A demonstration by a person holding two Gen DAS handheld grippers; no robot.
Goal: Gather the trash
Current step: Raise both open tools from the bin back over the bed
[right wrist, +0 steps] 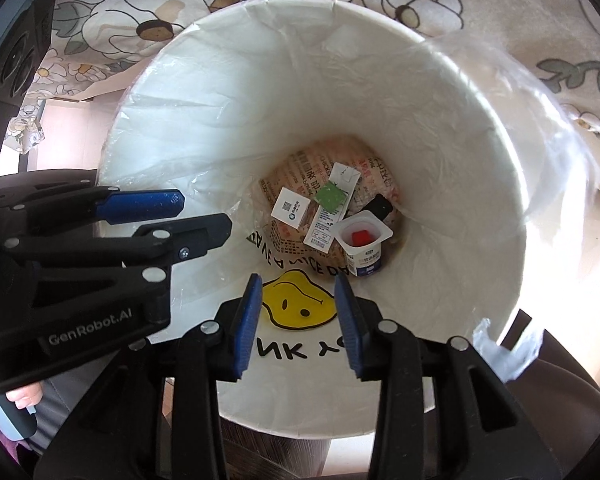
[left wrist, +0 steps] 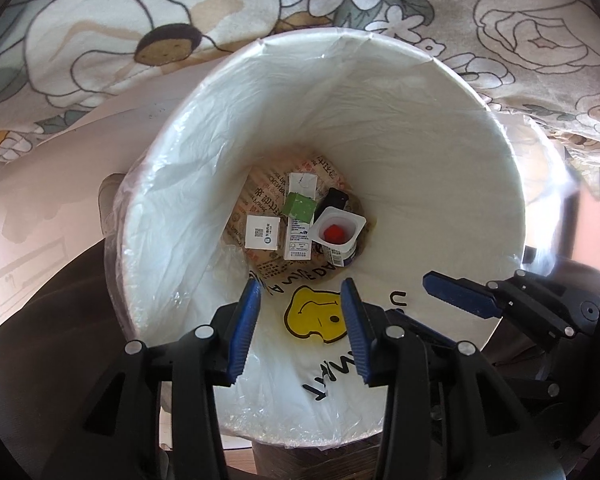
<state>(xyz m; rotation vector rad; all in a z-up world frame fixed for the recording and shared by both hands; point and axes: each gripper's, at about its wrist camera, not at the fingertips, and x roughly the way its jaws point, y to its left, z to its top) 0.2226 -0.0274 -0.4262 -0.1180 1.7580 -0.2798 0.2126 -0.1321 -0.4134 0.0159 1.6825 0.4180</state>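
Underneath and behind everything spreads a flowered fabric [left wrist: 100,40], pale with outlined blossoms. Against it stands the trash bin [left wrist: 500,184], a round white bin lined with a thin clear bag [right wrist: 548,92] whose edge folds loosely over the rim. Both cameras look steeply down into its mouth. On the near inside wall is a white sheet or bag printed with a yellow smiley face [right wrist: 296,300] and black letters.

At the bottom lies a brown printed paper wrapper [left wrist: 268,188], and the trash rests on it. A white yogurt cup [right wrist: 362,244] sits tilted on the right with a small red piece [right wrist: 360,237] inside it. Just beside it is a narrow white carton [left wrist: 298,236], with a green square piece [left wrist: 299,207] lying across its upper part. A small white box [left wrist: 262,233] with a square code sits to the left. A black object [right wrist: 378,206] pokes out behind the cup; what it is I cannot tell.

The left claw [left wrist: 304,332] hangs over the near rim, partly open and holding nothing. The right claw [right wrist: 300,324] hangs beside it, likewise partly open and empty.
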